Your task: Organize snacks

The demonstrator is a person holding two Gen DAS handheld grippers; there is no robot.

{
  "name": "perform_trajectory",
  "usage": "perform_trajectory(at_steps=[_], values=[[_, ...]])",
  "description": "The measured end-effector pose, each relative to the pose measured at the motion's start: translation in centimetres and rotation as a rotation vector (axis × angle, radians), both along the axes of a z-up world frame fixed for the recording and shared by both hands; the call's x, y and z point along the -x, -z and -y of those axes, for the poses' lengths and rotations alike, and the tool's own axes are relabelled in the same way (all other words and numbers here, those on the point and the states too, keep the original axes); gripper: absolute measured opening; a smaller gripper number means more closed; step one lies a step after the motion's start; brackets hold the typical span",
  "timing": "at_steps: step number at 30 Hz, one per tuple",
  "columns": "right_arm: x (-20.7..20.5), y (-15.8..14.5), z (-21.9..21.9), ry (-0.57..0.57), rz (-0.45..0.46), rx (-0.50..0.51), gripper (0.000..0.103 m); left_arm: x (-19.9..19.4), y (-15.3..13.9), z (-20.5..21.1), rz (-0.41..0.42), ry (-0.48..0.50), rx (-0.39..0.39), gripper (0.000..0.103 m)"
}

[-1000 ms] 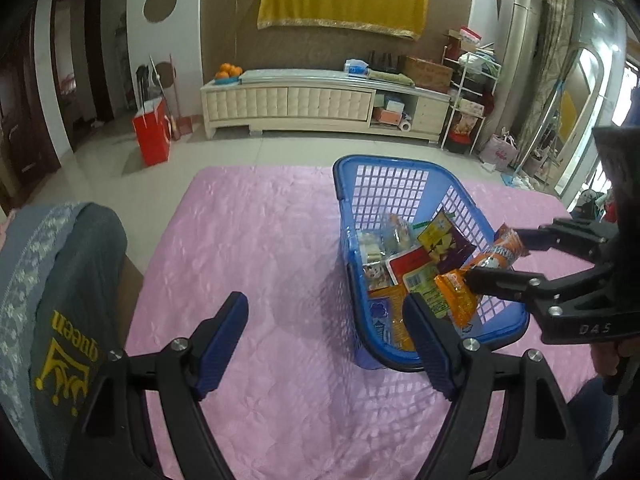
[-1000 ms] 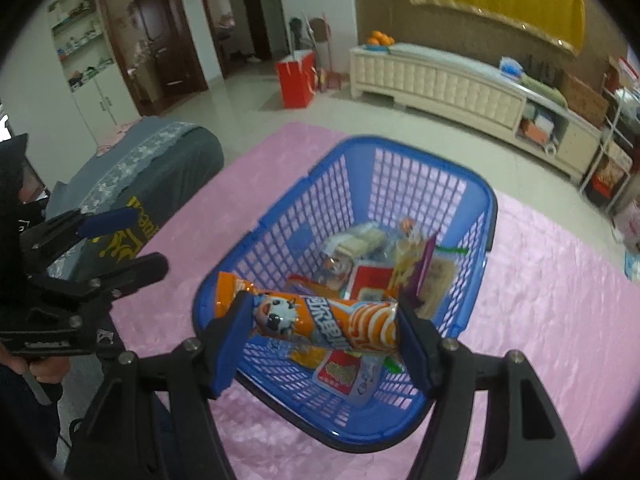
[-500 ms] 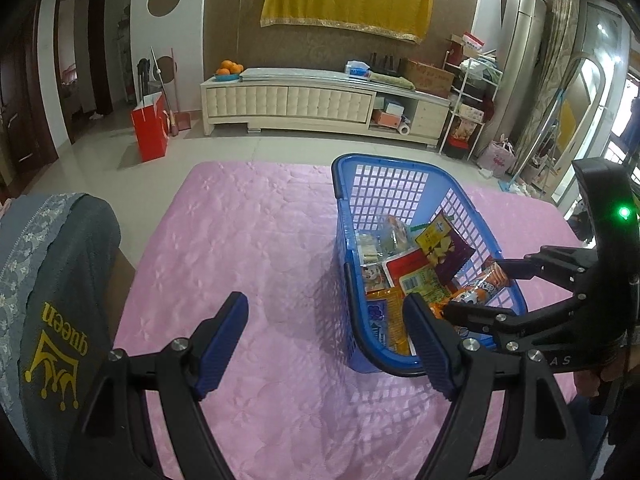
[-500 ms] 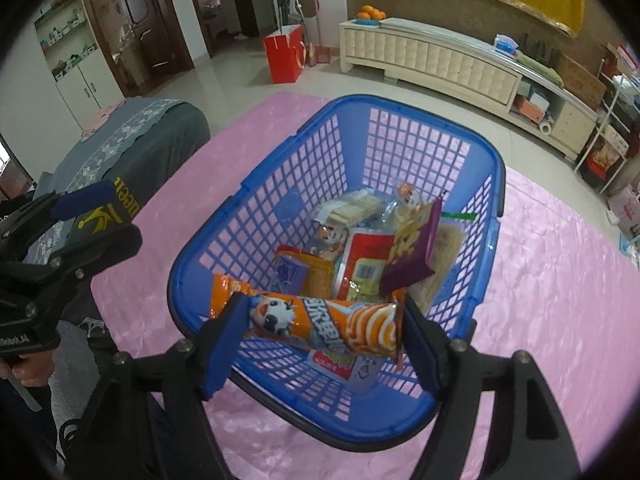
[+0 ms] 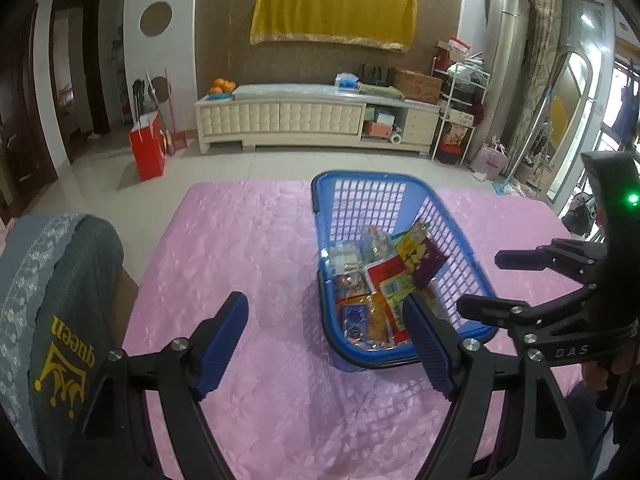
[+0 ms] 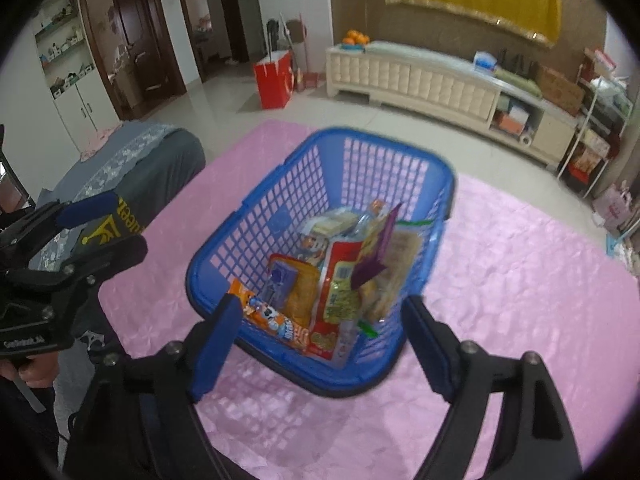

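- Right gripper [image 6: 320,344], black frame with blue pads: jaws have just been opening, now spread wide, nothing pressed between the pads; it hovers over the near end of the basket.
- Left gripper [image 5: 326,340], same black-and-blue build: jaws wide apart, empty, over the bare pink quilted tablecloth [image 5: 240,248] just left of the basket.
- In the left wrist view the right gripper [image 5: 504,284] shows at the right edge, fingers apart above the basket's right rim, a green light lit on its body.
- Blue perforated plastic basket [image 6: 256,216] sits on the pink cloth, between the two grippers.
- Orange long snack pack with a cartoon cow [image 6: 276,320] lies free inside the basket, against the near-left wall, touching no pad.
- Beside it in the basket: orange packet with a blue label [image 6: 290,288], red and yellow snack bag [image 6: 340,292], purple and yellow packet [image 6: 376,252] standing tilted, more small wrapped snacks behind.
- Grey cushion with yellow "queen" lettering and a crown [image 5: 60,320] at the table's left edge.
- Far: red paper bag [image 5: 148,150] on the tiled floor, cream low cabinet [image 5: 280,120] with oranges on it, yellow cloth [image 5: 332,12] hung on the wall.
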State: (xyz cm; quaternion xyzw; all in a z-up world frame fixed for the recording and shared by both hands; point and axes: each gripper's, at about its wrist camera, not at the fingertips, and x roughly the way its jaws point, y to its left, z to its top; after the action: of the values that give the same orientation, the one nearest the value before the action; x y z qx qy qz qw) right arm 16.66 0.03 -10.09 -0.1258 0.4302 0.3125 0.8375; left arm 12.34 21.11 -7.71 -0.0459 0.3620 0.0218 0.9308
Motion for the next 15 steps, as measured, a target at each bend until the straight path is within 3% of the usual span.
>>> perform_trajectory(at_steps=[10, 15], values=[[4.8, -5.1, 5.5, 0.087, 0.134, -0.064, 0.085, 3.3, -3.4, 5.5, 0.105, 0.084, -0.018, 0.078], [7.8, -7.3, 7.9, 0.141, 0.216, -0.084, 0.085, 5.9, -5.5, 7.6, 0.188, 0.058, -0.021, 0.078]])
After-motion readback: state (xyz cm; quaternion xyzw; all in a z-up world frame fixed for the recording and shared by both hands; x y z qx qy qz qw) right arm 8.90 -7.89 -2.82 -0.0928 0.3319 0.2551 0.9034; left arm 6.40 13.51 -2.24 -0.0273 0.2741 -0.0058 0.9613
